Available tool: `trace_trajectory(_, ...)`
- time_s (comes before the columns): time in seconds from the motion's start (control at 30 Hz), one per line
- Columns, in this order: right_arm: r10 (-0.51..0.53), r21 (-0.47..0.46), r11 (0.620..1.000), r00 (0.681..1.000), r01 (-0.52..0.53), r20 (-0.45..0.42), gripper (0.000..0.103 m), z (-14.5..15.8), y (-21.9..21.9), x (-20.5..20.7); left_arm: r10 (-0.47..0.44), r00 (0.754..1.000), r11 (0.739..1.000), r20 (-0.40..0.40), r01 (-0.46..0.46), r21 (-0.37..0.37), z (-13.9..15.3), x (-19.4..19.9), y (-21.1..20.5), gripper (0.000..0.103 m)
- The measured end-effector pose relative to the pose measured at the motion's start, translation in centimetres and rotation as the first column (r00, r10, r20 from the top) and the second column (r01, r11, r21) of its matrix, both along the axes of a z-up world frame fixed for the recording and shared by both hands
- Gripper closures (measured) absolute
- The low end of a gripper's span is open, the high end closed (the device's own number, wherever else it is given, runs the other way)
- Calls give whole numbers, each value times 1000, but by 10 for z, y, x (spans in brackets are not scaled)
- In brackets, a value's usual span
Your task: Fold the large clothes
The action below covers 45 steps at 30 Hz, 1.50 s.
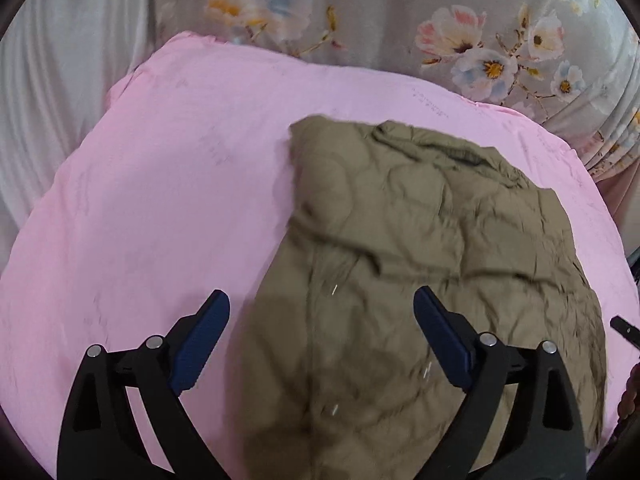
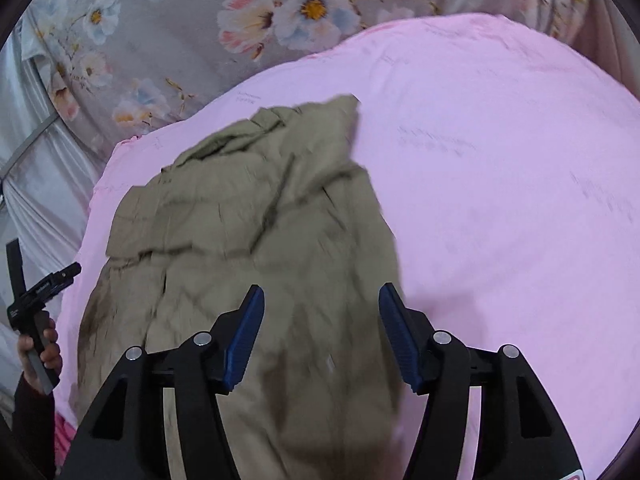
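Olive quilted cloth, a padded jacket (image 1: 420, 240), lies rumpled on the pink sheet (image 1: 160, 200) that covers my work surface, with flowered fabric (image 1: 480, 40) hanging behind it. The jacket sits toward the right of the sheet as my left camera sees it, and toward the left in my right camera.

My left gripper (image 1: 322, 336) hangs above the near part of the jacket, its blue pads (image 1: 200, 340) set wide apart and holding nothing. My right gripper (image 2: 322, 336) hovers over the same near stretch, its fingers also spread, somewhat less wide, and empty. At the left edge of my right camera I can see my left hand (image 2: 44, 350) on its handle.

I judge the jacket soft and puffy, light for its bulk, and likely a little slick on the surface, so a thin pinch may slide off. The quilting should spring back rather than hold a crease. I would take hold at an edge or hem, biting through the full padded thickness, one gripper at each corner, so the cloth lifts evenly.
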State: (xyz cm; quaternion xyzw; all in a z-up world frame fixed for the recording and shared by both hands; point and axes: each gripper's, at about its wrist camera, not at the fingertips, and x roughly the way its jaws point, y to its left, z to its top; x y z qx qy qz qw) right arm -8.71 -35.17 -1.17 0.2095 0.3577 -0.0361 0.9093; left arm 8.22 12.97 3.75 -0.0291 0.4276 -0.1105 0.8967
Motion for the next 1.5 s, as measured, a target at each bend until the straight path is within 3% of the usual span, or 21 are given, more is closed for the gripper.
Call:
trace_trajectory(0.17, 9, 123, 992, 998, -1, -60, 42, -50, -7, -109, 51, 982, 983, -182, -81, -165, -42, -88, 61, 12)
trace_trajectory(0.27, 53, 208, 977, 997, -41, -56, 42, -69, 5, -137, 41, 969, 954, -244, -111, -279, -57, -124, 70, 12)
trace_trajectory(0.43, 142, 218, 966, 990, -136, -12, 41, -82, 43, -151, -14, 969, 910, -247, -90, -405, -59, -148, 54, 12)
trace_trajectory(0.53, 118, 216, 969, 993, -120, 22, 41, -87, 51, -152, -27, 968, 897, -251, -88, -434, -66, -151, 40, 12)
trace_trajectory(0.6, 77, 271, 958, 995, -92, 65, 41, -90, 46, -150, -9, 973, 897, -232, -95, -432, -65, -152, 36, 15)
trace_trajectory(0.63, 57, 280, 957, 995, -76, 76, 45, -92, 45, -151, -4, 974, 894, -229, -99, -437, -65, -151, 35, 19)
trace_trajectory(0.67, 46, 275, 959, 996, -64, 71, 51, -92, 45, -149, 10, 974, 893, -226, -110, -435, -65, -152, 33, 33)
trace_trajectory(0.7, 42, 266, 962, 997, -57, 63, 67, -92, 43, -146, 18, 974, 897, -226, -115, -427, -66, -153, 34, 50)
trace_trajectory(0.73, 34, 257, 965, 998, -48, 59, 80, -92, 44, -145, 27, 974, 906, -225, -119, -406, -65, -153, 32, 61)
trace_trajectory(0.77, 27, 257, 965, 997, -45, 74, 84, -91, 44, -147, 32, 975, 913, -220, -118, -390, -64, -154, 32, 78)
trace_trajectory(0.8, 27, 254, 966, 996, -49, 89, 89, -88, 44, -150, 33, 977, 914, -210, -114, -389, -62, -155, 34, 86)
trace_trajectory(0.9, 39, 222, 972, 984, -77, 172, 94, -66, 48, -166, 30, 988, 916, -154, -89, -392, -42, -163, 42, 94)
trace_trajectory(1.03, 69, 159, 980, 951, -122, 301, 96, -23, 56, -191, 2, 999, 911, -51, -23, -413, 7, -183, 49, 96)
trace_trajectory(1.13, 98, 95, 984, 901, -151, 422, 96, 20, 65, -211, -12, 998, 919, 65, 37, -392, 56, -202, 52, 96)
trace_trajectory(1.27, 108, 19, 990, 825, -142, 555, 96, 79, 66, -225, -4, 980, 911, 201, 86, -402, 116, -218, 62, 96)
trace_trajectory(1.37, 87, 21, 992, 788, -126, 610, 96, 111, 53, -204, -7, 961, 919, 277, 116, -376, 150, -209, 59, 96)
trace_trajectory(1.5, 42, 47, 995, 798, -88, 601, 96, 128, 35, -142, 2, 956, 943, 294, 96, -319, 168, -154, 32, 95)
